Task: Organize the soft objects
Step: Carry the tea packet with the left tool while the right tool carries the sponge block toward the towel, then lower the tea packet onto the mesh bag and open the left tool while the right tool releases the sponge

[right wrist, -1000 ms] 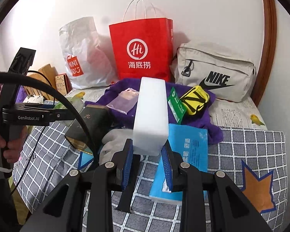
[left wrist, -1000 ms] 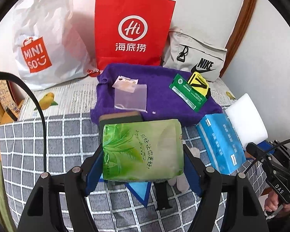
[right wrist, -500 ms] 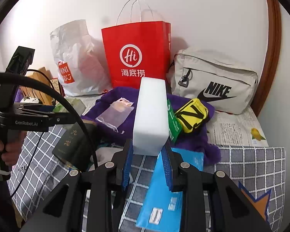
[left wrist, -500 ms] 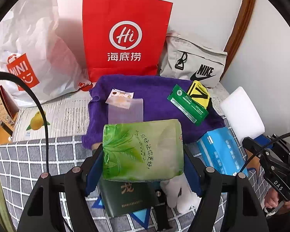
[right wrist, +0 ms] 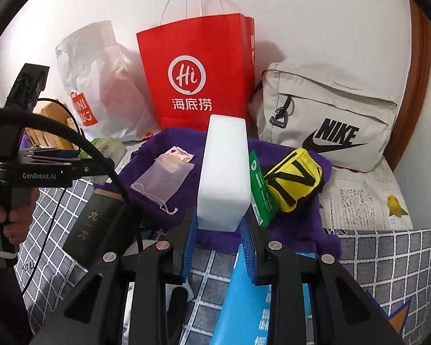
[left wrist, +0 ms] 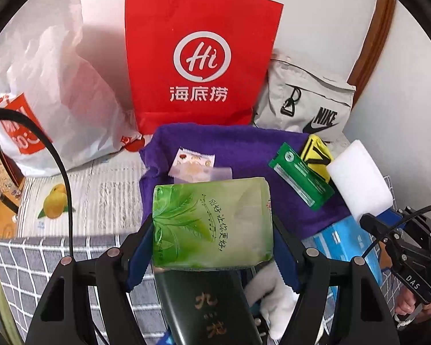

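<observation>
My left gripper is shut on a green tissue pack and holds it above the bed, near the purple towel. My right gripper is shut on a white foam block, held upright over the towel's front edge; the block also shows at the right of the left wrist view. On the towel lie a clear pouch, a snack sachet, a green packet and a yellow pouch.
A red Hi paper bag, a white Miniso bag and a grey Nike bag stand against the wall. A dark green box, a white cloth and a blue tissue pack lie on the checked blanket.
Both grippers have moved forward toward the purple towel and the bags, each still holding its object. The dark green box now lies below the left gripper.
</observation>
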The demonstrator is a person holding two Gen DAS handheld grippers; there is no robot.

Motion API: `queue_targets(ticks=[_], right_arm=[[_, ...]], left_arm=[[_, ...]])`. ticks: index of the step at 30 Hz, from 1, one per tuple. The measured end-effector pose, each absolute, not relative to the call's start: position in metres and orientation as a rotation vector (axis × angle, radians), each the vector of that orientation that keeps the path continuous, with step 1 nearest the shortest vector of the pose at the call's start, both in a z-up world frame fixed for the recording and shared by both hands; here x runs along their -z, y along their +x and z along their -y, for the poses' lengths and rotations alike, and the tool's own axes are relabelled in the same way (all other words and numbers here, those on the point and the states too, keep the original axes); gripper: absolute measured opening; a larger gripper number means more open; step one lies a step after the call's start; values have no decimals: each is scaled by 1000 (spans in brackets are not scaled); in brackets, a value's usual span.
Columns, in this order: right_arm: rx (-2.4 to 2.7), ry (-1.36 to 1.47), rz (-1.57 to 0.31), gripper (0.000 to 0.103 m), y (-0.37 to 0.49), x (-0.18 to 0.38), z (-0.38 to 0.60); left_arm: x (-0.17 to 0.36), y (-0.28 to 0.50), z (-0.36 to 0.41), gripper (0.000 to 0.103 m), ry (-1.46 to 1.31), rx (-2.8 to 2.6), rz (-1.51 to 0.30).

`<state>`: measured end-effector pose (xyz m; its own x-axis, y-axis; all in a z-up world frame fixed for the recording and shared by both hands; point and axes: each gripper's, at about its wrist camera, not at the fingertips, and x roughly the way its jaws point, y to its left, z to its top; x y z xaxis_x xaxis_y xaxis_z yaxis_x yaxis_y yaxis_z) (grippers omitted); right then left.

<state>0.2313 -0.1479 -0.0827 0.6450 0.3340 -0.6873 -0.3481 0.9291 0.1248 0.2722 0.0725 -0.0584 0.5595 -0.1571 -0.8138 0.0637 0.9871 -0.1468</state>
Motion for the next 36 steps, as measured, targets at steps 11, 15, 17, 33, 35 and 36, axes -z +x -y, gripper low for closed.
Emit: queue_targets(ticks=[11,15,17,33,35,36], right_arm=[[-373,30,-892,30,281,112,145],[-371,20,-936,30,298,124,140],[-365,12,-954,30,304,130,138],[-341,-18,-1149,30,338,172,129],[-342,-32,-1152,31,338,172,129],[-348,-43,-1149,36,338,171,128]], left_arm=[[67,315,-70,72,-88,168,-959],[69,325,-67,72,-77,182,-954],[71,328,-68,72,-89,188,-952],[85,337,-68,73,-136,232,-975],[87,337,-69,73,-140,238,-981],[87,338,-70,73,-141,233,-981]])
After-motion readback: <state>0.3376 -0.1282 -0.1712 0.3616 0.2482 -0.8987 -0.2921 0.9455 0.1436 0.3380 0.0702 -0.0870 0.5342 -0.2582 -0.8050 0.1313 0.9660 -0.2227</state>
